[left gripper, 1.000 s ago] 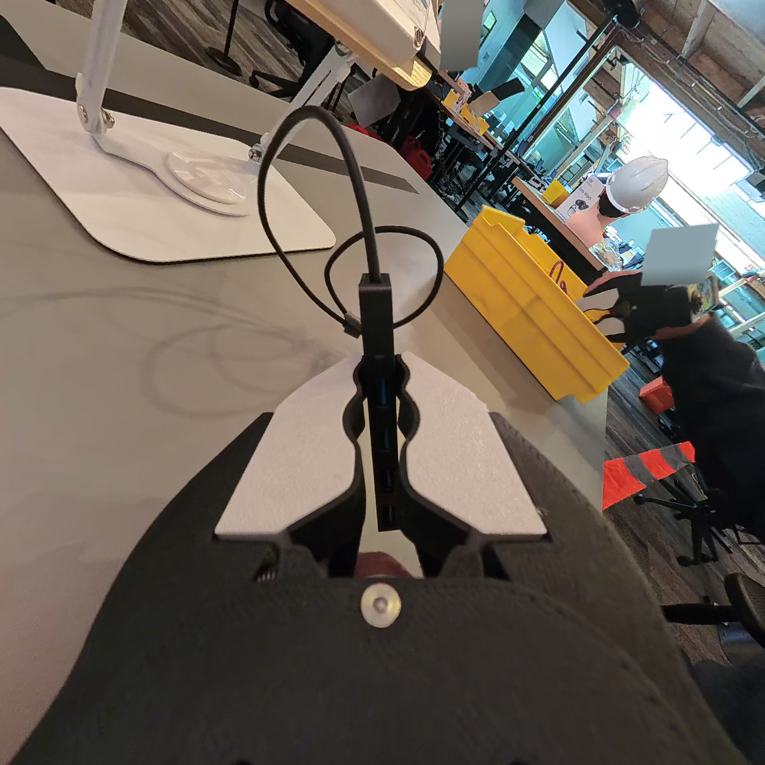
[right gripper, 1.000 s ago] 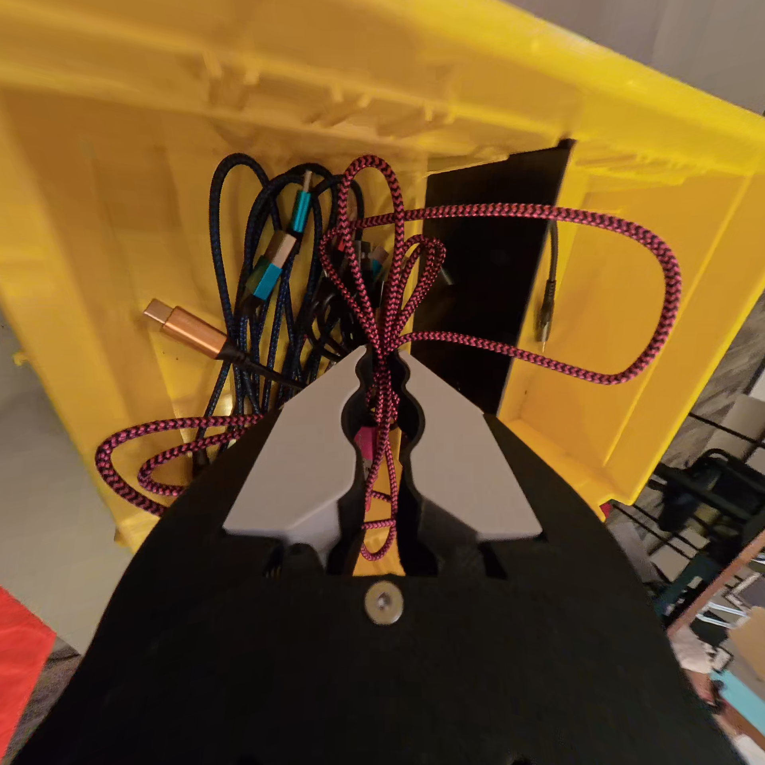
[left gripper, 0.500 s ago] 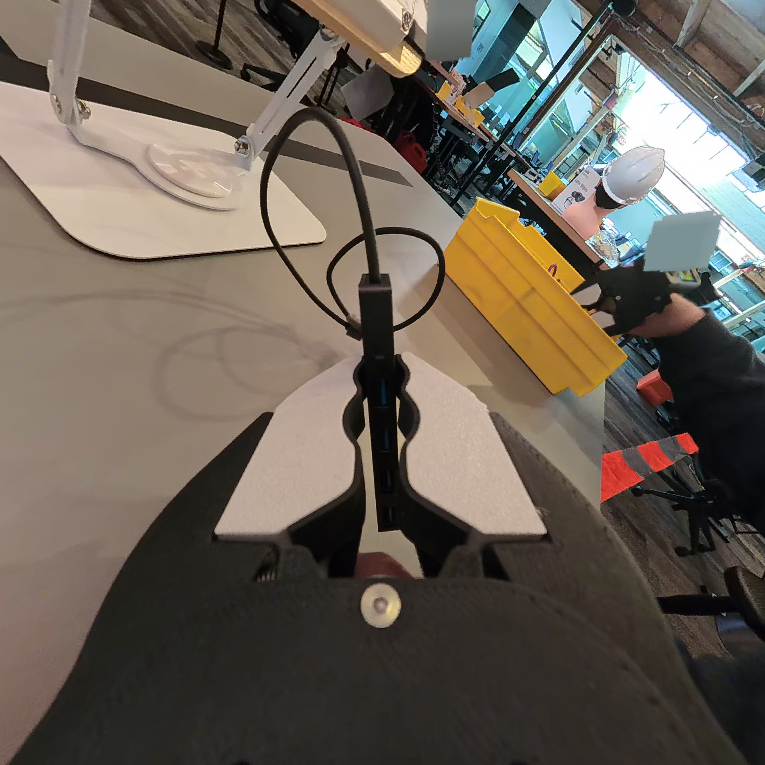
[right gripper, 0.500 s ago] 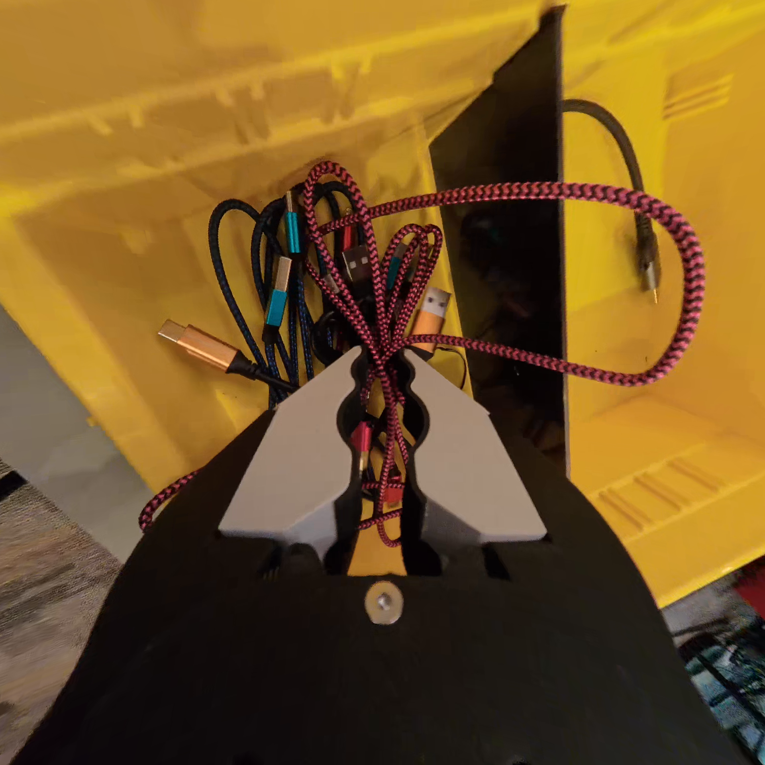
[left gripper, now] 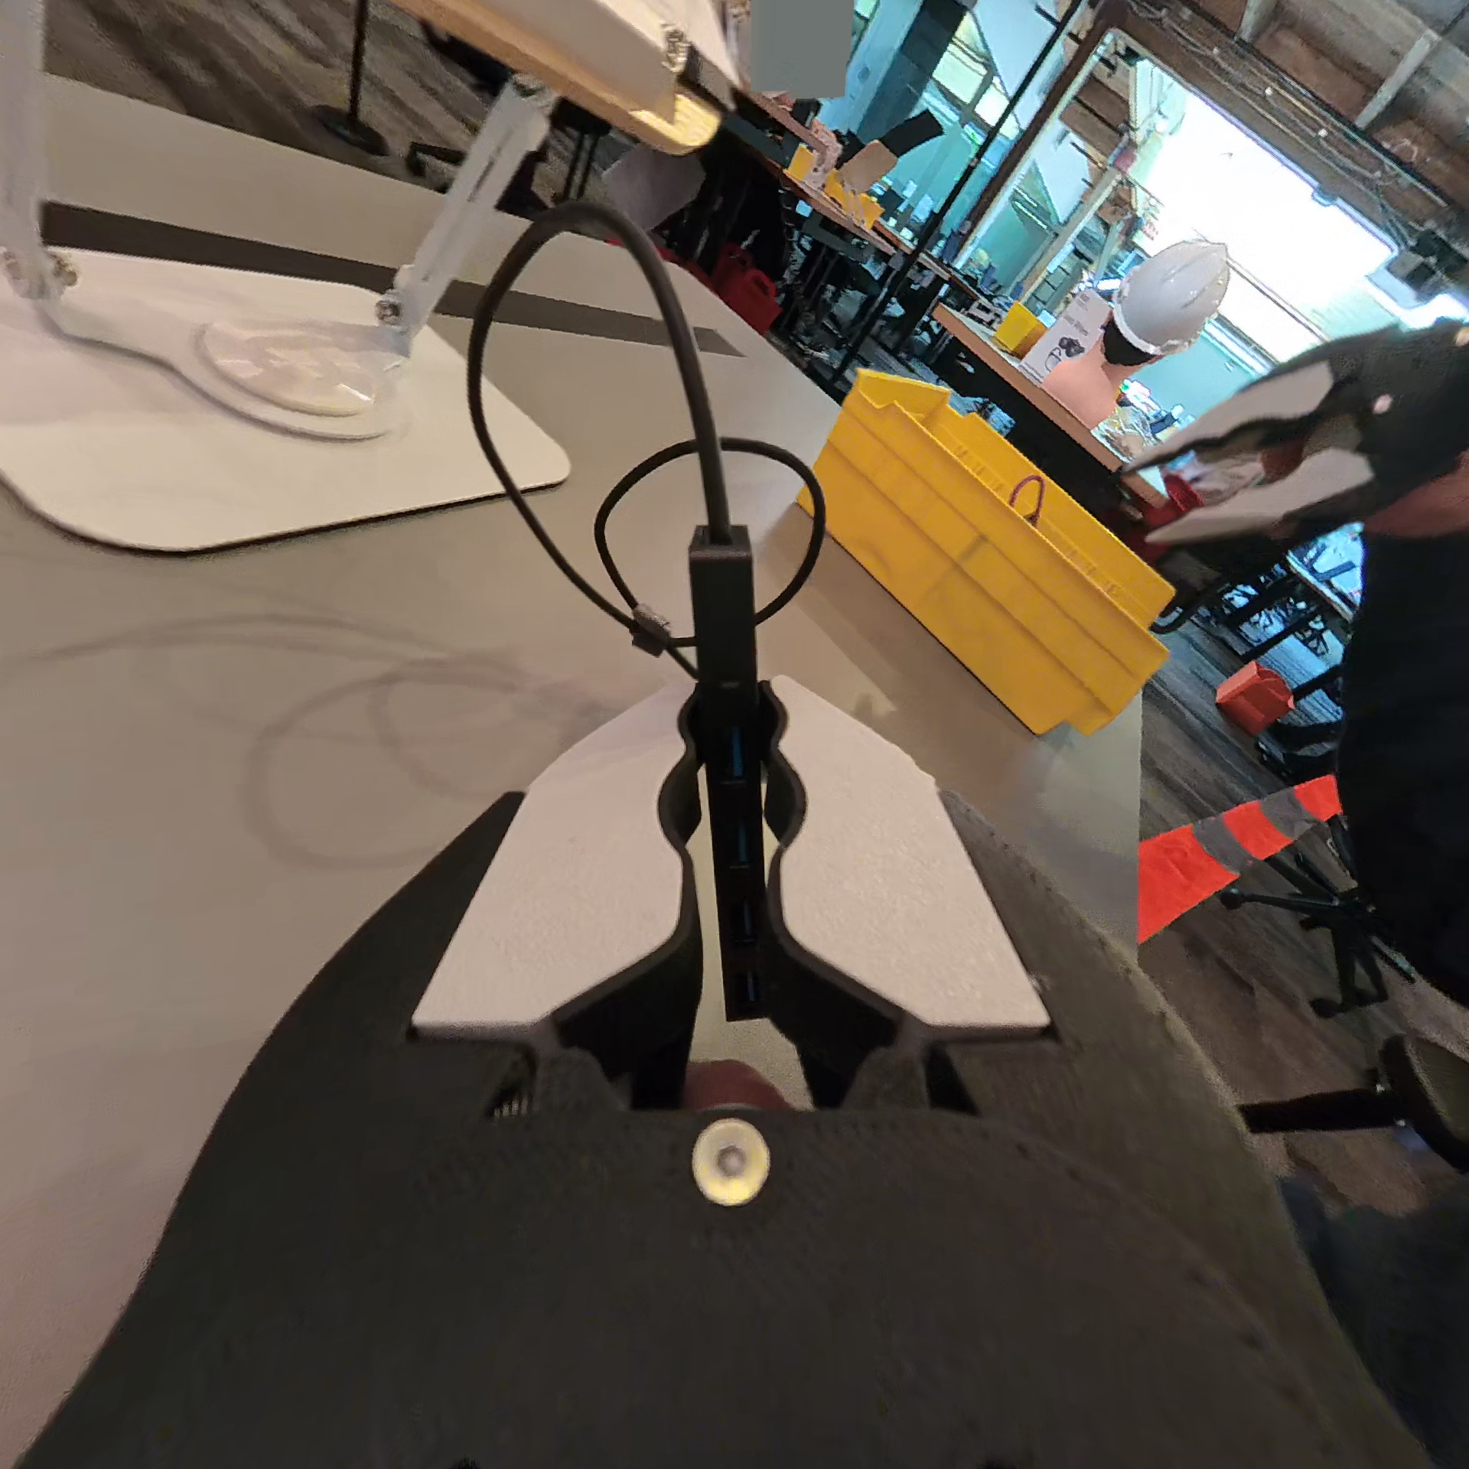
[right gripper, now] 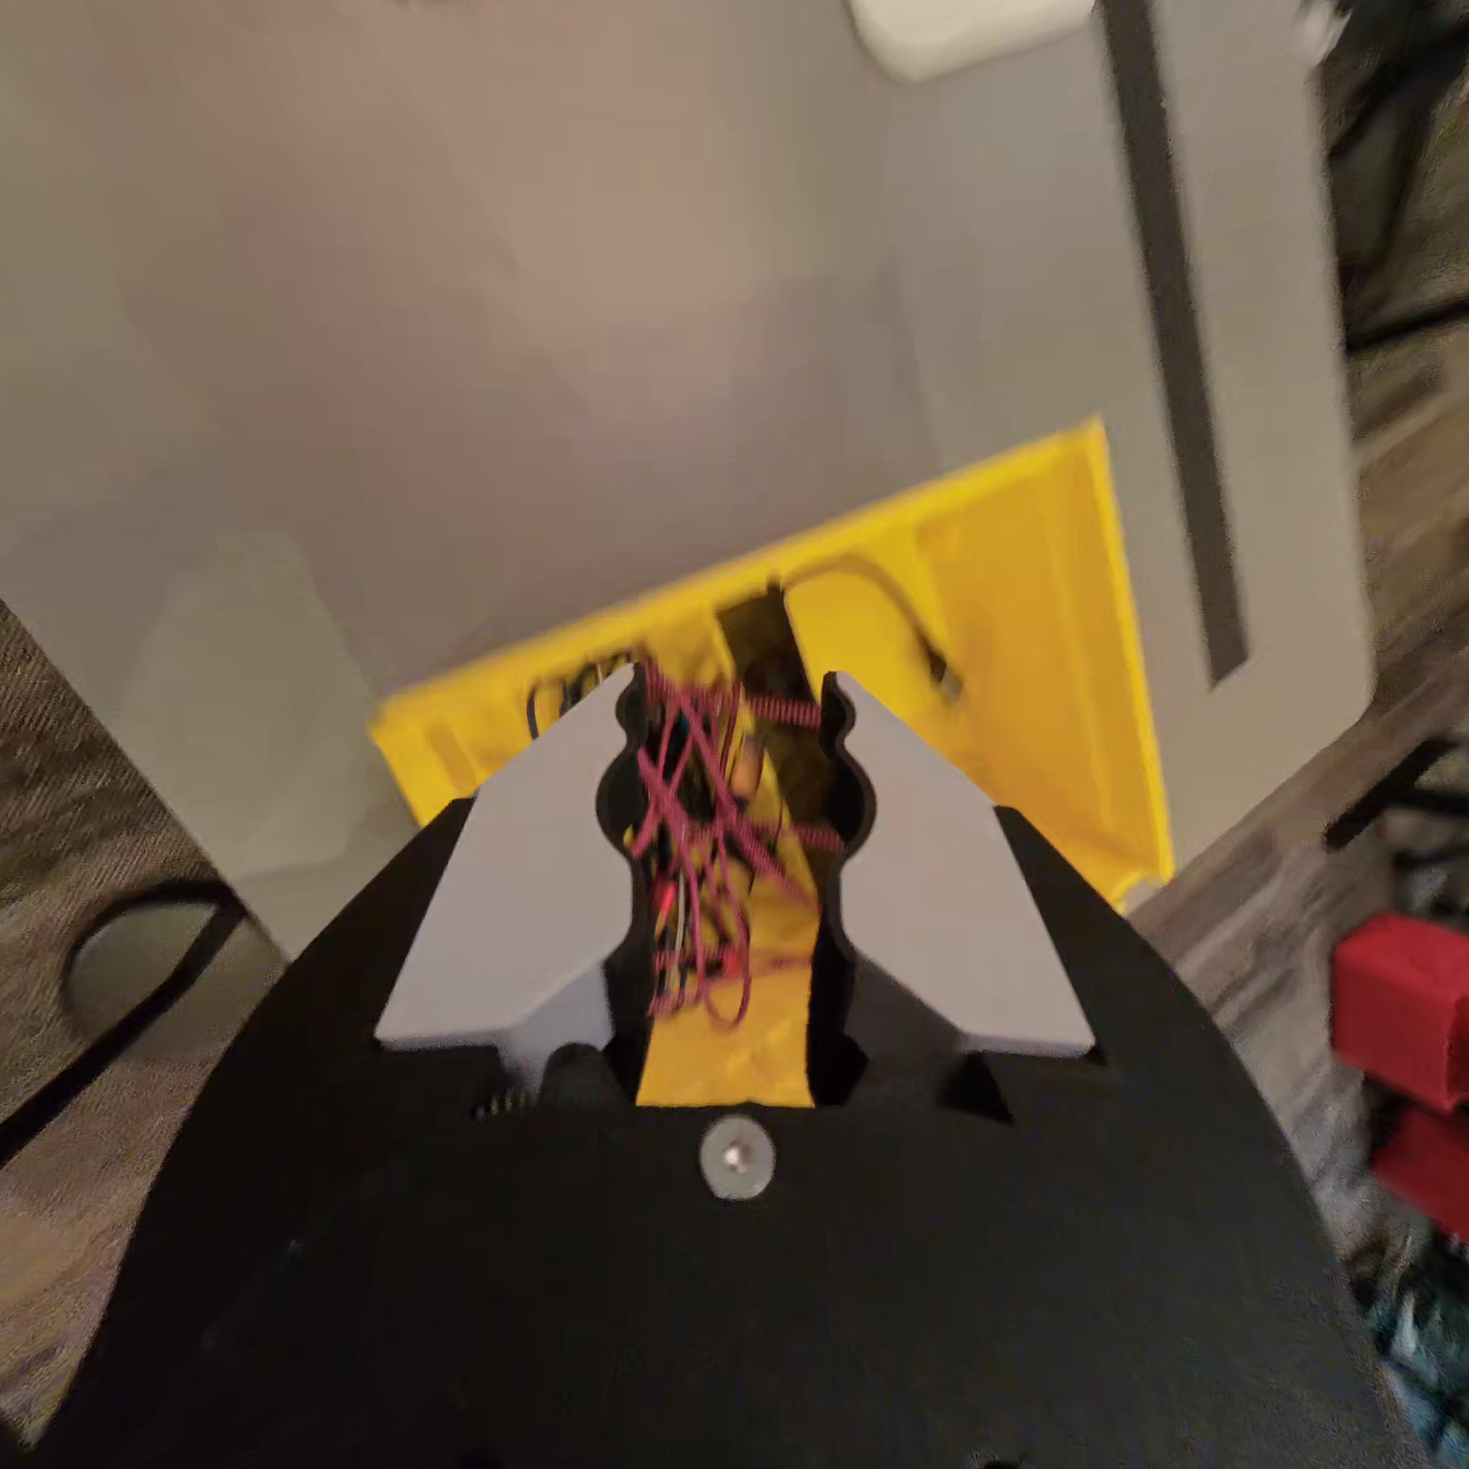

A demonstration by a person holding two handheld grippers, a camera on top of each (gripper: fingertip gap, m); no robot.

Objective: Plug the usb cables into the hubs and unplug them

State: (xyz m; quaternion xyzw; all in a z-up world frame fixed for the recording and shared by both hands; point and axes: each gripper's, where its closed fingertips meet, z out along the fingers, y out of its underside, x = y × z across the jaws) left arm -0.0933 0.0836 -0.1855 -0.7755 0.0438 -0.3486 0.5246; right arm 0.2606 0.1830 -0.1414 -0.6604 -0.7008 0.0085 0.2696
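Note:
My left gripper (left gripper: pixel 731 691) is shut on a slim black USB hub (left gripper: pixel 722 604), held upright above the grey table; blue ports show between the fingers. The hub's own black cable (left gripper: pixel 474 381) loops above it. My right gripper (right gripper: pixel 731 680) is open and empty, held high above the yellow bin (right gripper: pixel 1033 572). A pink braided cable (right gripper: pixel 699 795) lies in the bin's left compartment among other cables, seen blurred through the gap. The right gripper also shows in the left wrist view (left gripper: pixel 1137 505), beyond the bin (left gripper: pixel 978 588).
A black divider (right gripper: pixel 755 636) splits the bin; a black cable (right gripper: pixel 942 676) lies in its right compartment. A white stand base (left gripper: pixel 238 445) sits at the table's far left. The table edge runs just past the bin. Red boxes (right gripper: pixel 1407 1025) sit on the floor. Spacing between my two grippers at the tips: around 35 centimeters.
My right gripper has opened, let go of the pink cable bundle and pulled up and away from the bin. The left gripper still holds the hub, almost unmoved.

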